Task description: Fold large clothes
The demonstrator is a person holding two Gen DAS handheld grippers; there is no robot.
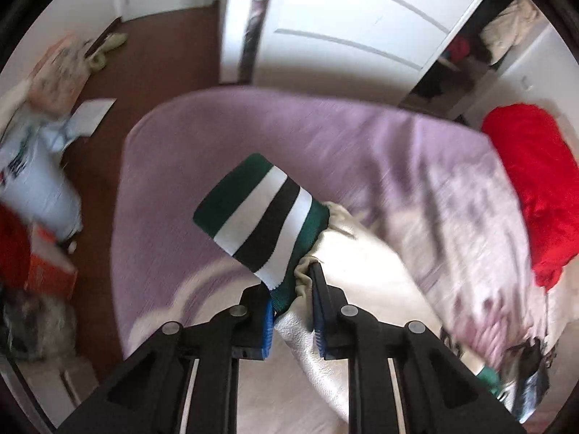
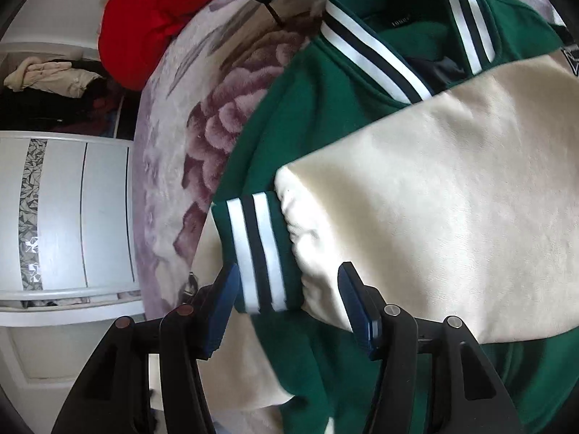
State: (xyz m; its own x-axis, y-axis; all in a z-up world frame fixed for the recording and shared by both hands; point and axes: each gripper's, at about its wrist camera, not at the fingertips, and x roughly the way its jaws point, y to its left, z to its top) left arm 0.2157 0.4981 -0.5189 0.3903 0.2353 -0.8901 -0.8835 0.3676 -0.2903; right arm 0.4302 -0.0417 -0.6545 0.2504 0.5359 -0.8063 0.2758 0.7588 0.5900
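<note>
Jacket (image 2: 416, 144) on lilac blanket (image 1: 289, 133) (floral); white wardrobe (image 1: 343, 18) behind.

Black linkage arms, silver rivets, blue-padded fingers (image 1: 267, 325) on both.

Your left view is motion-blurred: the floor clutter (image 1: 47, 166) at far left is unreadable. The jacket (image 2: 416, 166) runs past the right view's edges.

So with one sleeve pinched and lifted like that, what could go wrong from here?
The left gripper grips only a thin bunch of fabric beside the striped cuff, so the sleeve might slip out. The right gripper is open around the other cuff; closing there could drag the folded cream sleeve askew.
</note>
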